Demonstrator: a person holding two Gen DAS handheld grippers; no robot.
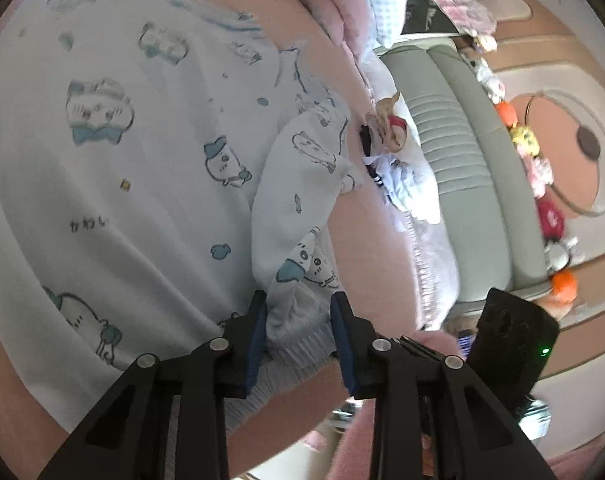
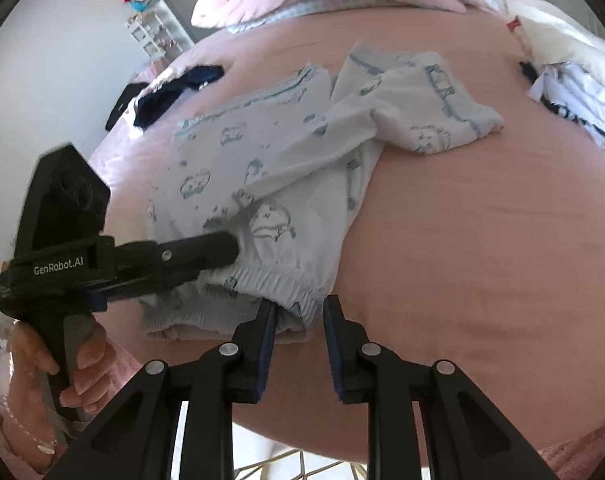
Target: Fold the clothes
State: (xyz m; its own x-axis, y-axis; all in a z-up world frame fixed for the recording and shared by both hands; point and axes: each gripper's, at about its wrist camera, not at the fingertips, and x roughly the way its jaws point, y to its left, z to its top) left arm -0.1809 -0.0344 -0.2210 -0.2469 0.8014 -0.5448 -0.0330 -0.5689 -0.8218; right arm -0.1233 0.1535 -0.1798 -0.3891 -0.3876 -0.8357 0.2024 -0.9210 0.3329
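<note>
Your left tongs hold the gathered cuff of the pale blue printed pyjama top, pads narrow against the fabric. Your right tongs stand narrow at the near elastic hem, with only its corner between the pads; whether they grip it cannot be told. That top lies spread on the pink bed, sleeves folded across at the far side.
</note>
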